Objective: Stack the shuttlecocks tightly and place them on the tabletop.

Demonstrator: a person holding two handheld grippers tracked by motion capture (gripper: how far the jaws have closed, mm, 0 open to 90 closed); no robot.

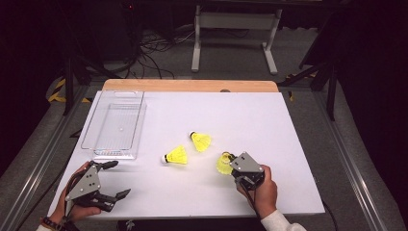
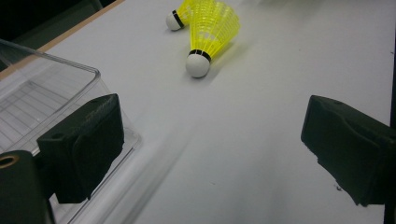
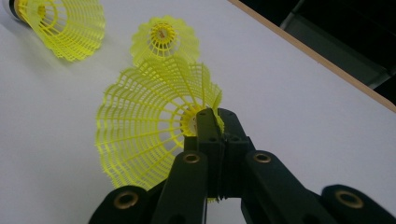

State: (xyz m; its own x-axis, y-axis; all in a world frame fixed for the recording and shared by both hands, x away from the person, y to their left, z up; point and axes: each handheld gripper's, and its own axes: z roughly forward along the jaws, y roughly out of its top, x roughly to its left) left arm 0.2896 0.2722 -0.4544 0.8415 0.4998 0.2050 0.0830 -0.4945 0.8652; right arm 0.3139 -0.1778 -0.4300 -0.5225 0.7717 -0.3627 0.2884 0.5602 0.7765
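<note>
The clear tray (image 1: 115, 124) waits at the table's (image 1: 288, 144) far left; the idle left gripper (image 1: 117, 179) gapes wide. The right gripper (image 1: 230, 161), clamped on 1 shuttlecock's (image 1: 223, 163) thin skirt edge, could crush or drop it

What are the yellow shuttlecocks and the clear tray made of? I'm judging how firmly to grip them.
Yellow mesh-skirted shuttlecock in the right claw: apparently moulded plastic or nylon, shown by its lattice ribs. Clear rectangular tray: seemingly hard glossy plastic, see-through with shiny edges.

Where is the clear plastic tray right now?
In the high view the clear tray sits at the table's far left, just beyond the left gripper and left of two yellow shuttlecocks.
</note>
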